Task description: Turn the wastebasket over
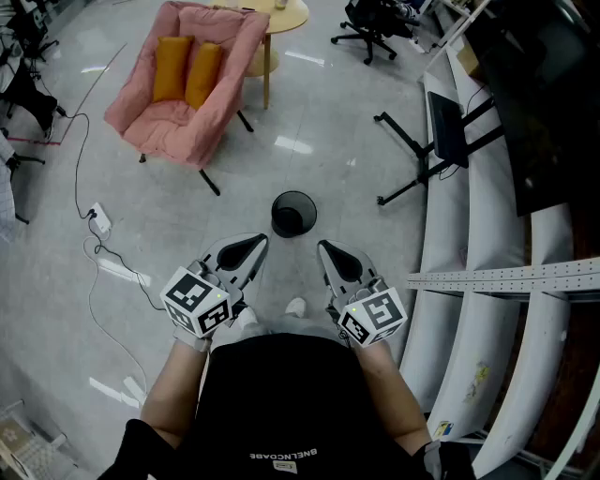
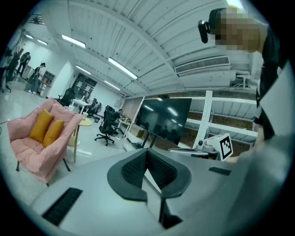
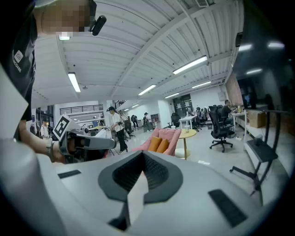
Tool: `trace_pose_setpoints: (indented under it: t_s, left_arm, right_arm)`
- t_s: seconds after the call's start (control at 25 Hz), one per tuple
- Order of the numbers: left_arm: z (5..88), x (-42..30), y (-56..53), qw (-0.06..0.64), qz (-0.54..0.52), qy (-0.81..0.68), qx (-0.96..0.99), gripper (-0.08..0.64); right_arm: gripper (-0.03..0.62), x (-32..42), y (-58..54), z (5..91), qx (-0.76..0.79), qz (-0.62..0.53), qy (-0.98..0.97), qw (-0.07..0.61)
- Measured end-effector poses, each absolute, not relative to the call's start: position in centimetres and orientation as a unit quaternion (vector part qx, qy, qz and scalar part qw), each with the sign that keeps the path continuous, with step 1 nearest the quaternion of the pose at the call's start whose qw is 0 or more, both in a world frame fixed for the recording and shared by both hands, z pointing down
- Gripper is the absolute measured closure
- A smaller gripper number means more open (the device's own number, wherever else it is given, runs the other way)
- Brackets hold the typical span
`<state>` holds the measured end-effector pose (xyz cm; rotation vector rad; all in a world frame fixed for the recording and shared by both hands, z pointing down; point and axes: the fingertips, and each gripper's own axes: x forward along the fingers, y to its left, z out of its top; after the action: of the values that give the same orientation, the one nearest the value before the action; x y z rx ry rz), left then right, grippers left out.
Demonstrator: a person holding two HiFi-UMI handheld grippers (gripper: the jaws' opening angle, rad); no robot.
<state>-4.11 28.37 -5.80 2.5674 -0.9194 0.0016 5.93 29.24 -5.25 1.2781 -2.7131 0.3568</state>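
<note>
Grey L tongs: jaws together, nothing in them. Ahead & just right of its tip, black mesh bin stands upright on floor, mouth up, untouched. R tongs, other side: jaws together too, empty. So it's approach stage, nothing turned yet. Next, I'd say: step closer, reach down, spread jaws, take rim, tip it over. Pose: both hands by waist, tongs near level w/ slight dip, tips converging toward bin.

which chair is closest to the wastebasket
The pink armchair. In the head view it stands just up and left of the wastebasket, while the black office chair is far off by the top edge.
</note>
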Motion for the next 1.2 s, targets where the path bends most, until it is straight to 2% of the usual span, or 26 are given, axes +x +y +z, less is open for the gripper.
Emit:
trace_pose_setpoints:
  t_s: [0.8,1.2]
  left_arm:
    - [-4.0,6.2,26.2,0.207,0.020,-0.365,0.907,0.546]
    - [-2.3,6.9,23.1,0.227,0.032,-0.361,0.904,0.546]
  right_arm:
    - [0.583,16.4,25.8,-5.2,0.402,0.127,-0.907,0.014]
    - [0.581,17.6,22.5,-3.0,0.419,0.150,-0.895,0.023]
